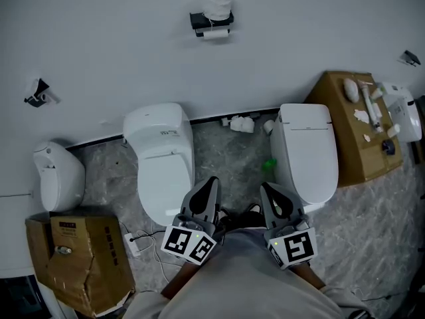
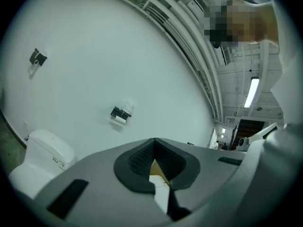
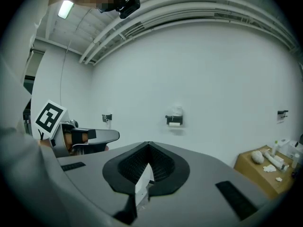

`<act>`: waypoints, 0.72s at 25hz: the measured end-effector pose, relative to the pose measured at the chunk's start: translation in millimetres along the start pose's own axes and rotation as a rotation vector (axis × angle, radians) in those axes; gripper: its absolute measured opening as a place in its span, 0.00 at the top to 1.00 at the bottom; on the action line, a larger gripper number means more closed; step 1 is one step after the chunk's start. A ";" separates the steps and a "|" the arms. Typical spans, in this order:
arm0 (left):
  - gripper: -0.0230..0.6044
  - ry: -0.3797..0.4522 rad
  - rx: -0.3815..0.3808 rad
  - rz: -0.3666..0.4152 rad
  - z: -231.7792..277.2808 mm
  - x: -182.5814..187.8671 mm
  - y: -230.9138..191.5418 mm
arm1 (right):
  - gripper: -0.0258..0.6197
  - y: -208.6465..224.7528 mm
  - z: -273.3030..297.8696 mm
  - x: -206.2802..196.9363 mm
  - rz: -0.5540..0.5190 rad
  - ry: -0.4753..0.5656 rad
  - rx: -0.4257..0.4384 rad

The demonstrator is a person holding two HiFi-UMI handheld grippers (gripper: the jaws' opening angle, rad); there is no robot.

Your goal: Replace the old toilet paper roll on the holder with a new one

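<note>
A black toilet paper holder hangs high on the white wall, with a small white roll on its bar and a wrapped white roll resting on top. The holder also shows far off in the left gripper view, and the holder in the right gripper view. My left gripper and right gripper are held close to my body, side by side, far from the wall. Both are shut with nothing between the jaws.
Two white toilets stand on the marbled floor against the wall, with a white urinal-like fixture at left. A cardboard box sits at lower left, a box with small items at right. Another wall bracket hangs at left.
</note>
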State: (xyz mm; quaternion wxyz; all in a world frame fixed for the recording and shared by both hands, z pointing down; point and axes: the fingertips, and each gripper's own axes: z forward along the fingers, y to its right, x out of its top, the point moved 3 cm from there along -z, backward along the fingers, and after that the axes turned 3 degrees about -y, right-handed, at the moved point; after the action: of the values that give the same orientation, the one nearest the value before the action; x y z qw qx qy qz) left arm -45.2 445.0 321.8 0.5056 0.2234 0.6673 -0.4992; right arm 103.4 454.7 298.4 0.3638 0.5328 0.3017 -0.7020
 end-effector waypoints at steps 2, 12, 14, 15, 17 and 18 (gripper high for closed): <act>0.96 0.003 -0.002 0.001 -2.2 2.0 -1.7 | 0.94 -3.8 1.4 0.9 -0.004 0.000 0.001; 0.96 0.006 -0.022 0.018 -4.1 11.5 -12.3 | 0.94 -8.9 10.5 6.1 0.059 0.020 -0.013; 0.96 0.001 -0.027 0.021 -1.6 12.5 -13.5 | 0.94 -7.6 12.1 7.7 0.055 0.022 -0.019; 0.96 0.000 -0.029 0.021 0.1 13.3 -14.3 | 0.94 -6.9 13.4 8.8 0.053 0.024 -0.020; 0.96 0.001 -0.031 0.020 4.1 14.8 -16.2 | 0.94 -4.6 16.9 11.3 0.048 0.029 -0.022; 0.96 0.001 -0.032 0.019 6.2 15.4 -17.1 | 0.93 -3.1 18.6 12.4 0.046 0.031 -0.023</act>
State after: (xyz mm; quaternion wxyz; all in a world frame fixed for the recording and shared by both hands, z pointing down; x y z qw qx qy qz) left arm -62.1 429.4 315.5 0.5133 0.2220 0.6734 -0.4835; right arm 88.9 439.0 291.2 0.3814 0.5461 0.3031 -0.6815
